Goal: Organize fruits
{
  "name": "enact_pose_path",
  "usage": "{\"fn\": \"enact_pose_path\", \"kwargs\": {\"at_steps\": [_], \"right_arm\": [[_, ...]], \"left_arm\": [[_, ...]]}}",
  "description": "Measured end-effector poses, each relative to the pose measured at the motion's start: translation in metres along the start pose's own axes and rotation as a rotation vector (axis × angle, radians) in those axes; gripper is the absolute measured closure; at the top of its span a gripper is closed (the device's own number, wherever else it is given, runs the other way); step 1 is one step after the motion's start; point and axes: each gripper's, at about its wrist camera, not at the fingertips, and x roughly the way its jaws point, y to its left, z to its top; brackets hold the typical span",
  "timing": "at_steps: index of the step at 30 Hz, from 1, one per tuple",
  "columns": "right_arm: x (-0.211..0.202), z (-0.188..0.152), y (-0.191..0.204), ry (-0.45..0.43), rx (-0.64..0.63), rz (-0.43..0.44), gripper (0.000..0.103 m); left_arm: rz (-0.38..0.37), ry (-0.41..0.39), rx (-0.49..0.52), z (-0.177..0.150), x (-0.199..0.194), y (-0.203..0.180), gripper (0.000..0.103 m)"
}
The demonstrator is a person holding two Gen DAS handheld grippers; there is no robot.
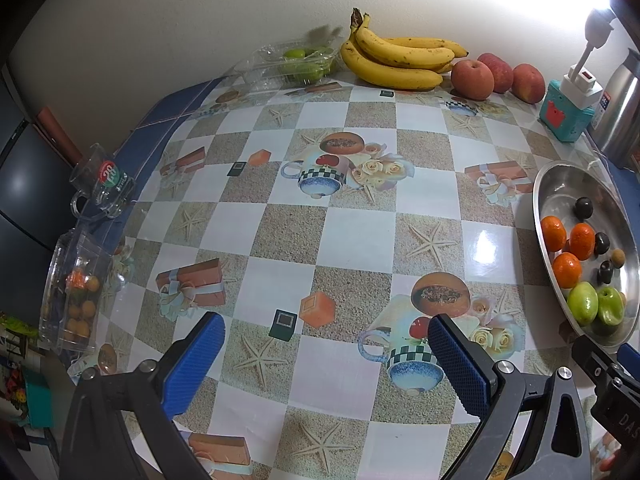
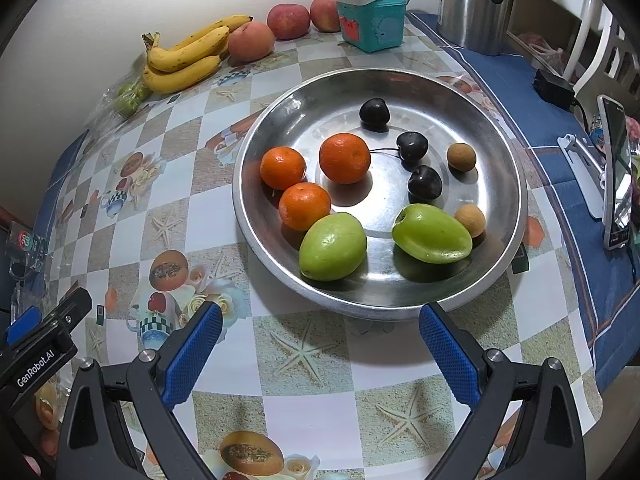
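A round metal tray (image 2: 516, 184) holds three oranges (image 2: 344, 158), two green fruits (image 2: 333, 246), three dark plums (image 2: 425, 182) and two small brown fruits (image 2: 461, 156). The tray also shows in the left wrist view (image 1: 560, 176) at the right. Bananas (image 1: 396, 58) and three red apples (image 1: 472, 79) lie at the back by the wall. My right gripper (image 2: 320, 332) is open and empty, just in front of the tray. My left gripper (image 1: 326, 340) is open and empty over the patterned tablecloth, left of the tray.
A clear box of green fruits (image 1: 296, 62) sits at the back left. A glass mug (image 1: 102, 184) and a clear box of small orange fruits (image 1: 74, 292) stand at the left edge. A teal box (image 2: 372, 20), a steel kettle (image 2: 476, 4) and a phone on a stand (image 2: 616, 168) are to the right.
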Motion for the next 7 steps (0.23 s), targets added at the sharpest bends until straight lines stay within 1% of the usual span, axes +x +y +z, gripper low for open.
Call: {"fn": "enact_pose_path", "kwargs": {"at_steps": [7], "right_arm": [[0.0, 0.0002, -0.0001, 0.001, -0.002, 0.0, 0.004]], "left_arm": [[-0.005, 0.005, 0.001, 0.0001, 0.0004, -0.0006, 0.0]]}}
